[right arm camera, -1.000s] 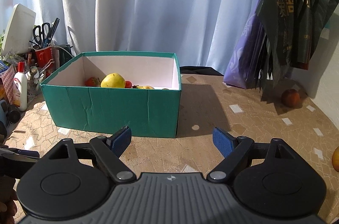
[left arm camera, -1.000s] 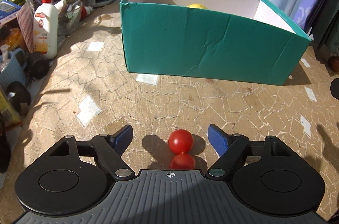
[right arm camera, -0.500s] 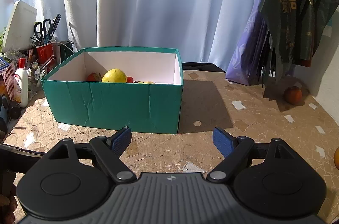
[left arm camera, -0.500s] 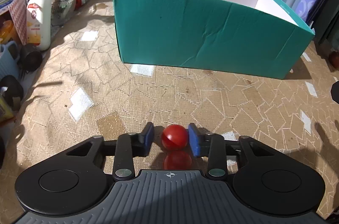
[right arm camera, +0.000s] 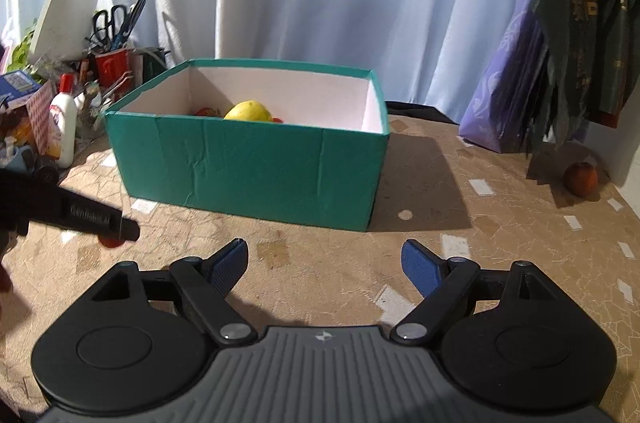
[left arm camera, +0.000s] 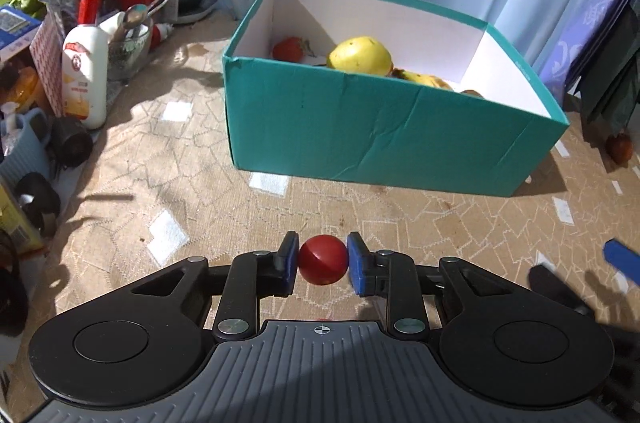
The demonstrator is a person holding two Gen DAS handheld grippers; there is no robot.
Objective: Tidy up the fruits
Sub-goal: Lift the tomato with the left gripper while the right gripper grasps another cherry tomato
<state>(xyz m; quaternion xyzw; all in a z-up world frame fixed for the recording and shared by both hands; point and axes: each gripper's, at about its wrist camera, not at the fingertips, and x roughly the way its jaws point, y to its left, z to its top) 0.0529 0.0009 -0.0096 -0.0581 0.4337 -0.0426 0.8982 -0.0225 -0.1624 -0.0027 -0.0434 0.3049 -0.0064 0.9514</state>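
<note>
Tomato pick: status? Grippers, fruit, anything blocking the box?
Left gripper shut on tomato. Right gripper open, empty. Green box ahead, open top, fruit inside. Path clear.

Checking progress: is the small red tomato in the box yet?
Out. The tomato is clamped between the left gripper's blue pads above the tablecloth, short of the green box.

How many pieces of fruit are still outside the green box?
2 can be seen. A small red tomato is held in the left gripper. A reddish round fruit lies on the table near the hanging bags. Others may be hidden.
</note>
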